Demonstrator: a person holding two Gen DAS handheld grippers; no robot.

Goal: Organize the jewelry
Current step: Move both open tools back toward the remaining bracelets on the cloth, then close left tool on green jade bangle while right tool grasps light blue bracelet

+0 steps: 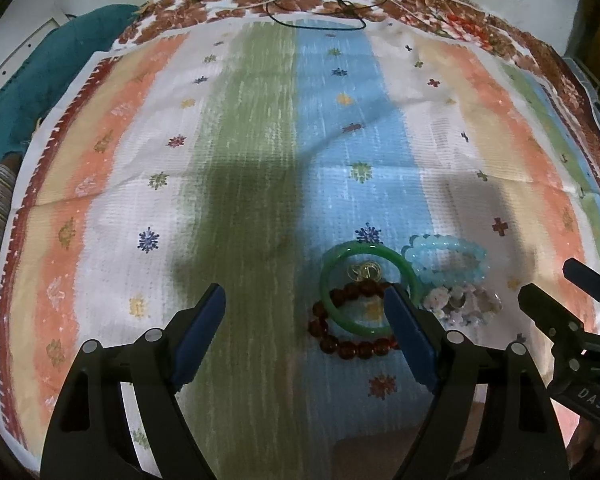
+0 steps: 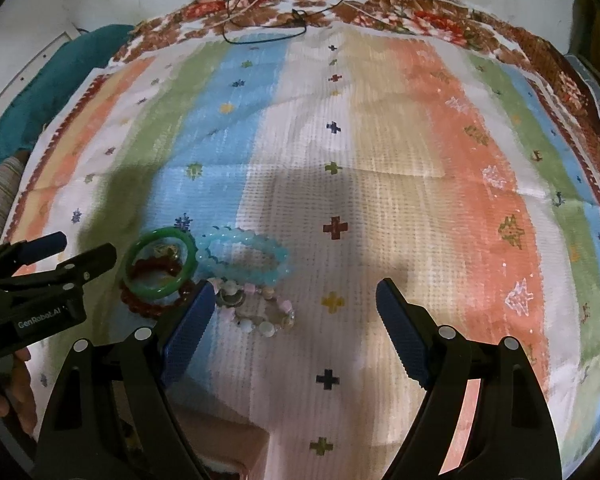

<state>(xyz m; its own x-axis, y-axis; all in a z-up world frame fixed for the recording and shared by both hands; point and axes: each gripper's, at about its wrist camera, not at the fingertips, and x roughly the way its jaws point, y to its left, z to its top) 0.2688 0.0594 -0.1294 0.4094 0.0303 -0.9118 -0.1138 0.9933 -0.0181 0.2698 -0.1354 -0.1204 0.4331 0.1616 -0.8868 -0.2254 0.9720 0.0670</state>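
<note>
Left gripper (image 1: 304, 300) and right gripper (image 2: 296, 296): both released, empty | green bangle (image 1: 332, 280), amber (image 1: 352, 348), blue (image 1: 448, 256), pastel bracelets (image 2: 260, 312): heaped near striped cloth's (image 1: 260, 120) front edge | sorting apparently unstarted.

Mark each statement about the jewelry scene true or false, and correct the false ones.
1. Both grippers are open and hold nothing. True: the left gripper and the right gripper each show a wide gap.
2. The green bangle lies apart from the red bead bracelet. False: it lies partly over it.
3. The blue bead bracelet lies on the cloth beside the bangle. True.
4. The pale bead bracelet is held in the right gripper. False: it lies on the cloth near the gripper's left finger.
5. A gold ring lies inside the bangle's hoop. True.
</note>
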